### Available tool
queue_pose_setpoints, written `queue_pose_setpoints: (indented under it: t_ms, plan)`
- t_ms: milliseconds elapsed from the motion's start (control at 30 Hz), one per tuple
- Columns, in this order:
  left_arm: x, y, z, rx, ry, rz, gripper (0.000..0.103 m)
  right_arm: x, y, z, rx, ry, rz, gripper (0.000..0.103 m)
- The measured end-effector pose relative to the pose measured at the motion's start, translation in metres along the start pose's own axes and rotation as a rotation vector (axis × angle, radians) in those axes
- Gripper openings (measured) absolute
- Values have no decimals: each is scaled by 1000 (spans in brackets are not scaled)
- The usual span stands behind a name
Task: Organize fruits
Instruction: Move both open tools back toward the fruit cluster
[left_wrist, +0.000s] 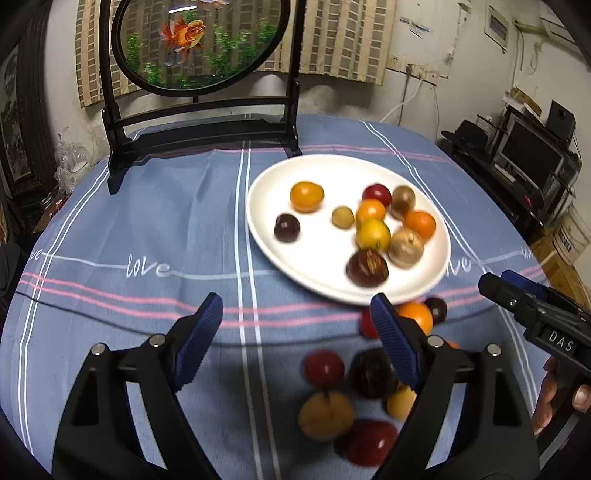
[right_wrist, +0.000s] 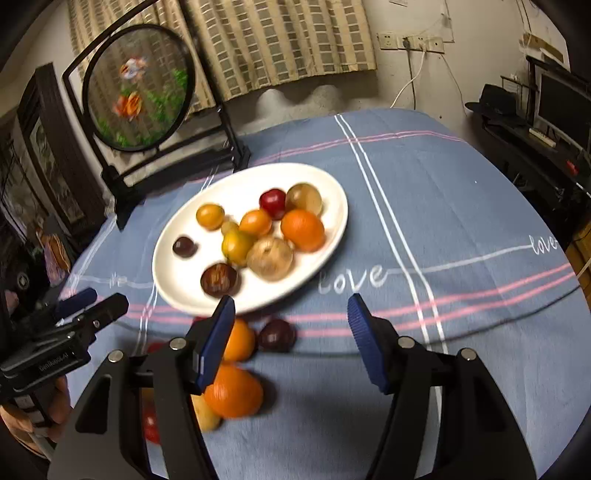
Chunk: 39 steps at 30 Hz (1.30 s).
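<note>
Tablecloth (left_wrist: 147, 221) of striped blue bears plate (left_wrist: 280, 258); left tool (left_wrist: 295, 306) and right tool (right_wrist: 291, 306) gape empty.

Plate (right_wrist: 184, 295) lies on tablecloth (right_wrist: 443, 206), in front of the fish-screen stand (right_wrist: 177, 162). Ten fruits (right_wrist: 269, 258) lie on the plate. Loose fruits (right_wrist: 232, 395) lie on cloth at plate's near rim.

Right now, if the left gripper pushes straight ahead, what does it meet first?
Probably bare tablecloth: the open left gripper holds nothing, and the plate sits just right of its line, though depth is unclear.
</note>
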<state>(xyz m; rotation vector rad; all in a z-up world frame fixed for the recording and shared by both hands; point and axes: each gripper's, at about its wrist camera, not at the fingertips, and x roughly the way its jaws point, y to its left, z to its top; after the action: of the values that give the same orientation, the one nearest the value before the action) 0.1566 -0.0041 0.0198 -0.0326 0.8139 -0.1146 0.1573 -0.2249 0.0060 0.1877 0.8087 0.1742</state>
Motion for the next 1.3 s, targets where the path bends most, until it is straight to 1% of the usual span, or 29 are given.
queue_pose_setpoints:
  t_ms: [133, 200, 300, 333, 400, 467, 600, 667, 767, 867, 967, 1100, 1133, 1167, 1200, 1267, 1300]
  plan:
    - [-5, 0, -15, 8, -2, 3, 86, -4, 7, -15, -36, -8, -11, 64]
    - [-5, 0, -22, 4, 1, -3, 86, -4, 9, -22, -41, -15, 4, 64]
    - [-3, 1, -34, 16, -17, 2, 86, 1, 8, -29, -39, -18, 46, 64]
    - [-1, 1, -36, 19, -18, 1, 86, 3, 6, -32, -36, -13, 55, 64]
    - [5, 1, -43, 38, -10, 0, 86, 9, 6, -33, -33, 27, 39, 64]
    - [6, -1, -44, 62, 2, -8, 86, 5, 8, -32, -41, 19, 40, 64]
    - [-6, -3, -47, 67, -19, -48, 88, -4, 16, -33, -82, -13, 39, 64]
    - [-9, -7, -51, 65, -5, -70, 89, -2, 18, -34, -96, -9, 25, 64]
    - [-8, -16, -60, 83, 34, -83, 89, -2, 18, -34, -100, -1, 25, 64]
    - [-10, -23, -67, 97, 56, -95, 89, -3, 16, -34, -96, -8, 21, 64]
    - [-11, -30, -78, 126, 76, -85, 89, -2, 13, -34, -88, -4, 16, 64]
    - [-8, -34, -84, 154, 91, -74, 88, 0, 13, -34, -88, 1, 10, 64]
    - [-7, -34, -85, 152, 95, -74, 86, 0, 14, -35, -88, 2, 9, 64]
    - [-6, -33, -85, 147, 101, -76, 80, 0, 14, -35, -89, 3, 9, 64]
    - [-4, -32, -85, 141, 109, -79, 77, 1, 14, -35, -89, 4, 8, 64]
    - [-1, -32, -85, 130, 118, -108, 72, 2, 14, -35, -91, 6, 6, 64]
    - [-1, -32, -86, 129, 113, -109, 72, 1, 14, -36, -93, 5, 5, 64]
